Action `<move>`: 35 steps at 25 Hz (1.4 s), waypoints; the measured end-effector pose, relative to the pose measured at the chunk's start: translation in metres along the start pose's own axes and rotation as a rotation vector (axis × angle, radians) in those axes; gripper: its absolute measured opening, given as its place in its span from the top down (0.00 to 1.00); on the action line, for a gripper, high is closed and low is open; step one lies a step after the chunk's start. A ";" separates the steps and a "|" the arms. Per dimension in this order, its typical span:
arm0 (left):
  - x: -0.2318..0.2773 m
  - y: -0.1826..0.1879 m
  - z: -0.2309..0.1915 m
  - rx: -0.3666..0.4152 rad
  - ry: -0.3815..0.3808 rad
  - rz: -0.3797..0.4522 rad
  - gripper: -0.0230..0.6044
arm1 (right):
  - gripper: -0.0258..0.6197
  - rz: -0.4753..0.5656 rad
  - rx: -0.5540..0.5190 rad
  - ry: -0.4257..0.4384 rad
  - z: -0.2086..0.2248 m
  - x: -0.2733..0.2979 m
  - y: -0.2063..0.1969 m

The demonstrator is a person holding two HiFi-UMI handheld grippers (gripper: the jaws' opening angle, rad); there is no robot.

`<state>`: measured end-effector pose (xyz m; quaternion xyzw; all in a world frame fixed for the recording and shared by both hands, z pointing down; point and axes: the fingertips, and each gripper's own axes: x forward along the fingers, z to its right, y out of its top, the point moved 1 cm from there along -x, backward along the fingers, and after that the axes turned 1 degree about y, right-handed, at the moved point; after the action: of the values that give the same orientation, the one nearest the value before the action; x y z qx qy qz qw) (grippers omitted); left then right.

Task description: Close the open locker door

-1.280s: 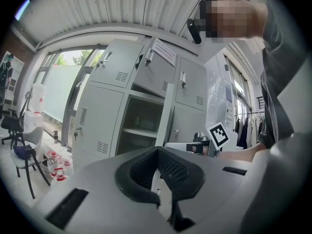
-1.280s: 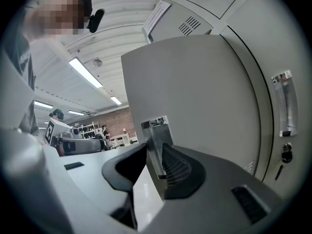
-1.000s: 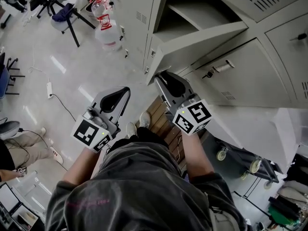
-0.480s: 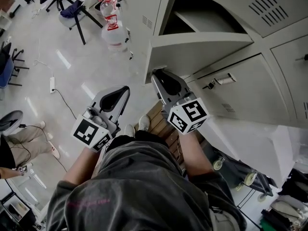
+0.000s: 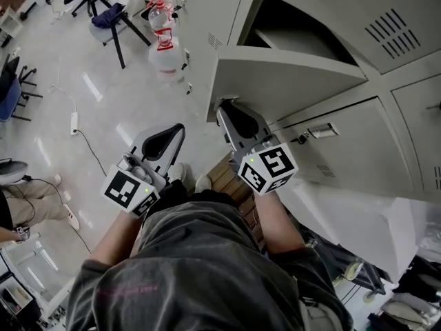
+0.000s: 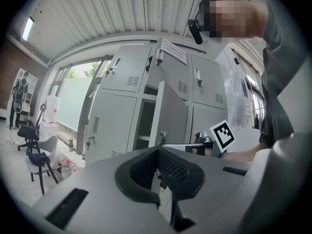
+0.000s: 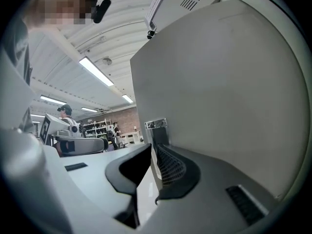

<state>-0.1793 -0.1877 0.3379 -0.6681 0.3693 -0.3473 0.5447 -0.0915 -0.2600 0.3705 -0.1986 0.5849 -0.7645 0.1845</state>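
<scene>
The pale grey metal locker door (image 5: pixel 282 81) stands swung out from the bank of grey metal lockers (image 5: pixel 386 136), and the dark open compartment (image 5: pixel 296 29) shows behind it. The right gripper (image 5: pixel 222 105) is held level at the door's free edge. In the right gripper view, that edge with its small latch plate runs down between the jaws of the right gripper (image 7: pixel 155 147). The jaws have just been closing and now pinch the locker door (image 7: pixel 234 82), one on each face. The left gripper (image 5: pixel 182 127) hangs apart from the lockers over the glossy pale floor (image 5: pixel 103 102). Its jaws are clenched tip to tip with nothing between them, which the left gripper view (image 6: pixel 158 149) shows too. Further off on the floor are a clear water jug with a red cap (image 5: pixel 165 50) and a white power strip (image 5: pixel 71 124)
</scene>
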 end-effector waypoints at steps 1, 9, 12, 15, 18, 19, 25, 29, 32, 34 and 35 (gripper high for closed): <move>0.002 -0.002 -0.003 0.002 0.002 0.004 0.94 | 0.88 0.004 -0.004 0.000 0.002 0.002 0.000; 0.030 -0.014 -0.026 0.015 -0.022 0.042 0.94 | 0.89 0.029 -0.038 -0.012 0.024 0.015 -0.001; 0.043 -0.017 -0.036 0.009 -0.042 0.044 0.94 | 0.89 0.034 -0.036 -0.030 0.036 0.022 -0.001; 0.057 -0.022 -0.047 0.008 -0.071 0.040 0.94 | 0.89 0.037 -0.033 -0.055 0.049 0.030 -0.002; 0.073 -0.024 -0.058 0.002 -0.108 0.044 0.94 | 0.89 0.041 -0.032 -0.089 0.061 0.038 -0.003; 0.078 -0.024 -0.062 -0.002 -0.121 0.043 0.94 | 0.89 0.043 -0.030 -0.101 0.065 0.040 -0.003; 0.107 -0.024 -0.082 -0.001 -0.206 0.045 0.94 | 0.89 0.057 -0.019 -0.184 0.091 0.054 -0.002; 0.123 -0.024 -0.092 0.000 -0.257 0.044 0.94 | 0.89 0.068 -0.020 -0.239 0.106 0.060 0.000; 0.131 -0.022 -0.098 0.002 -0.288 0.045 0.94 | 0.89 0.076 -0.022 -0.273 0.115 0.063 0.003; 0.134 -0.021 -0.100 0.003 -0.307 0.045 0.94 | 0.89 0.079 -0.024 -0.299 0.121 0.064 0.004; 0.136 -0.020 -0.101 0.003 -0.315 0.046 0.94 | 0.89 0.080 -0.025 -0.312 0.124 0.064 0.005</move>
<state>-0.1988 -0.3514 0.3825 -0.7047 0.2941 -0.2263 0.6047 -0.0817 -0.3964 0.4008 -0.2937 0.5660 -0.7091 0.3009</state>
